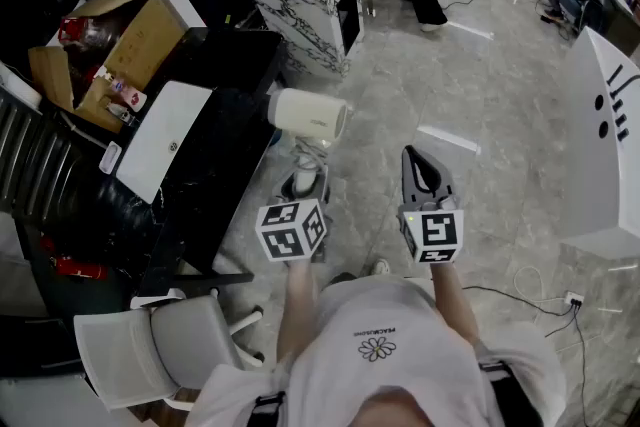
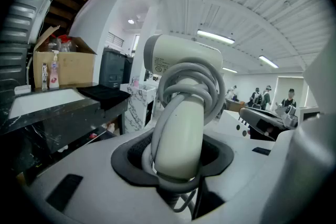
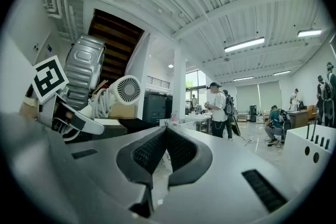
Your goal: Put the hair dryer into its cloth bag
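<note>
we have left hand-held gripper (image 1: 304,183) clamped on hair dryer (image 1: 308,114) handle, cord wound round it, dryer held in the air beside black tabletop (image 1: 230,155), right hand-held gripper (image 1: 424,173) fully closed, empty

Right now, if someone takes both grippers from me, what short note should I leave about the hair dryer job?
Left gripper: shut on the handle of the hair dryer, with the cord wound round it; dryer held in the air beside the black table.
Right gripper: shut, empty, next to the left one.
Bag: a flat white thing lies on that table; whether it is the cloth bag I cannot tell.
Done: dryer is in hand. Left: find and open the bag, put the dryer in.
</note>
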Demonstrator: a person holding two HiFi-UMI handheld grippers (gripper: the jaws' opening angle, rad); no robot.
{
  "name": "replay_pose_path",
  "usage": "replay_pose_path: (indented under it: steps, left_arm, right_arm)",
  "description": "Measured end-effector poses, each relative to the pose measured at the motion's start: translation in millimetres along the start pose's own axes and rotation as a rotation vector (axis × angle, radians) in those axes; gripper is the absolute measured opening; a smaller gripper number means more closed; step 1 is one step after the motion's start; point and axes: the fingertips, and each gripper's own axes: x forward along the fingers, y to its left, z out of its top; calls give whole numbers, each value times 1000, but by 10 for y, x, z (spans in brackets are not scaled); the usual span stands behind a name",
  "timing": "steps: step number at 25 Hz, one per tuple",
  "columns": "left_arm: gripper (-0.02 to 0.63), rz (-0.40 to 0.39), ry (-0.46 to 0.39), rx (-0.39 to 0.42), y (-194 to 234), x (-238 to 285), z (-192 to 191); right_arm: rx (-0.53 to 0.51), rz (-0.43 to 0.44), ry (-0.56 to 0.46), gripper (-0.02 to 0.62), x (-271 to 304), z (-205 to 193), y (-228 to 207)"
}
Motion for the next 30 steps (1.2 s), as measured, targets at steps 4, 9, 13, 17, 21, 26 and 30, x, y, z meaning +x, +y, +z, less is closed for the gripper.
replay_pose_path:
  steps: [4, 9, 13, 17, 21, 26, 30]
  left_arm:
    - [181, 4, -8, 3, -38, -1, 27]
    - [181, 10, -8, 11, -60, 16, -2]
    - [181, 18, -3, 1, -31, 38, -13]
    - [181, 23, -6, -14, -29, 62, -26]
    - [181, 30, 0, -19, -12, 88, -26]
    - [181, 40, 4, -33, 107, 141, -16]
    - [181, 36, 6, -38, 196, 317, 30]
  right_arm:
    - [-1, 0, -10, 12, -4, 19, -30]
    - [0, 9, -12, 12, 22, -21, -56]
    - [-2, 15, -7, 12, 60, -35, -74]
    - [40, 23, -13, 12, 73, -81, -120]
    - [49, 37, -1, 12, 133, -119, -114]
    - [25, 73, 34, 12, 210, -222, 10]
    - [25, 71, 48, 12, 312, -304, -29]
